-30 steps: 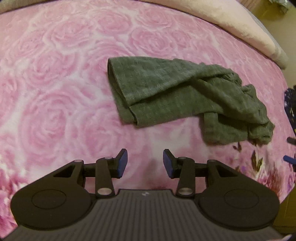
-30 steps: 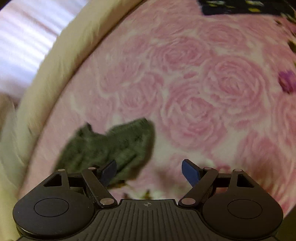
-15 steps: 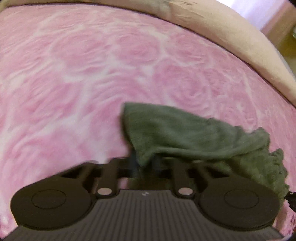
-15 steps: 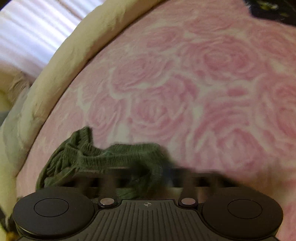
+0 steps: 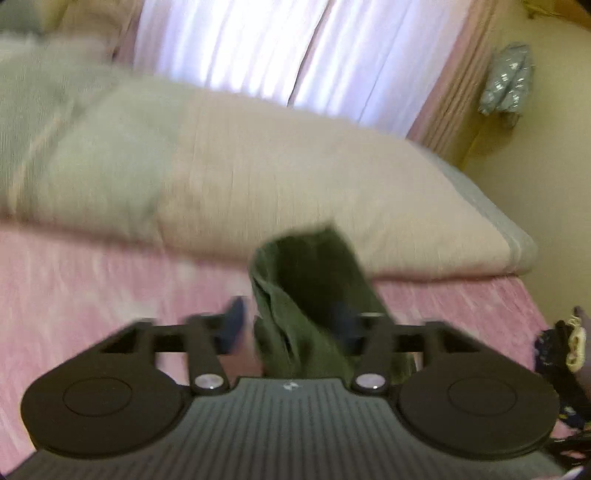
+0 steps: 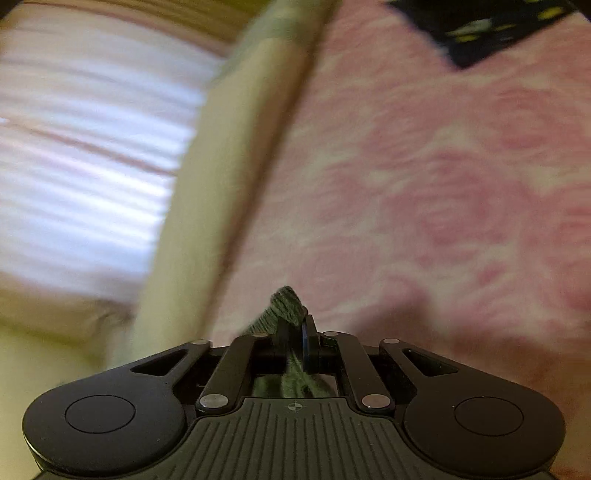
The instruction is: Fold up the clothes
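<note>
The green knitted garment (image 5: 314, 295) hangs between the fingers of my left gripper (image 5: 295, 328), which stands open around it above the pink rose bedspread (image 5: 92, 280); the cloth drapes over the right finger. In the right wrist view my right gripper (image 6: 295, 336) is shut on a bunched edge of the same green garment (image 6: 286, 301), lifted over the bedspread (image 6: 443, 221). Both views are blurred by motion.
A cream pillow or bolster (image 5: 258, 166) lies along the bed's far edge under a bright curtained window (image 5: 258, 44). A dark patterned cloth lies at the right edge (image 5: 557, 354) and shows at the top of the right wrist view (image 6: 491, 33). A yellow wall is at right.
Both grippers dropped onto the green garment and lifted it off the bed. The right gripper closed on it; the left view tilted up toward the pillow and window.
</note>
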A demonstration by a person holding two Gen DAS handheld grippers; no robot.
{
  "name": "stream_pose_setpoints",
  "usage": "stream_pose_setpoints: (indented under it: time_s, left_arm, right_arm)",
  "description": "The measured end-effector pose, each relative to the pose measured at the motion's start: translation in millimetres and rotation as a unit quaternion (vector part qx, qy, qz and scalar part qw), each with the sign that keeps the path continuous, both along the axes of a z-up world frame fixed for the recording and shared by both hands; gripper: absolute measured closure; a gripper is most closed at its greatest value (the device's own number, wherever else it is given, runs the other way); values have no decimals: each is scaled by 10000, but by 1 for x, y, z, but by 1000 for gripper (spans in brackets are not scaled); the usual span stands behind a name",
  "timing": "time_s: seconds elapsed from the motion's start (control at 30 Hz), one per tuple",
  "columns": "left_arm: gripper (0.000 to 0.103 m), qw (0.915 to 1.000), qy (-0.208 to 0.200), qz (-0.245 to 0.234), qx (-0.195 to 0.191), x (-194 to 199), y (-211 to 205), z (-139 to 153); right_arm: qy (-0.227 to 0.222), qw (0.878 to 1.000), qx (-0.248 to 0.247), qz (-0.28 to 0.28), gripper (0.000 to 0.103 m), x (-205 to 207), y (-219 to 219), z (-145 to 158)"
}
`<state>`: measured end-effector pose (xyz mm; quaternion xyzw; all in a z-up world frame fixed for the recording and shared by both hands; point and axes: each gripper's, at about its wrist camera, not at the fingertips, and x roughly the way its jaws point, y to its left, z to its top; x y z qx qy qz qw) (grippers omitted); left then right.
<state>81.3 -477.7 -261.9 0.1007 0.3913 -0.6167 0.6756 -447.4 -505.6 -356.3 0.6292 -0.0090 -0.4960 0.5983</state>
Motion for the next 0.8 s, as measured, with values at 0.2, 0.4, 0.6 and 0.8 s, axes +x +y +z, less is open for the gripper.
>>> stream_pose_setpoints:
  time_s: [0.2,0.4,0.6,0.8]
  left_arm:
    - [45,9726,1439,130,1822,-28,89,-112]
    - [36,9635,1819,511,1897,-77,136,-148]
    - [102,9612,1879,340,1991,-100,116,-155]
    - [103,9566,2360,343,1672,-68,132,-137]
  right_arm:
    - [238,9966,736,-289,34,-20,12,-37]
    - [-127,9963,744,-409,34,-33,19,-62]
    - [-327,9958,722,-455,35,-24,16,-72]
    - [-148,9982,476,-345,99,-14,18,-71]
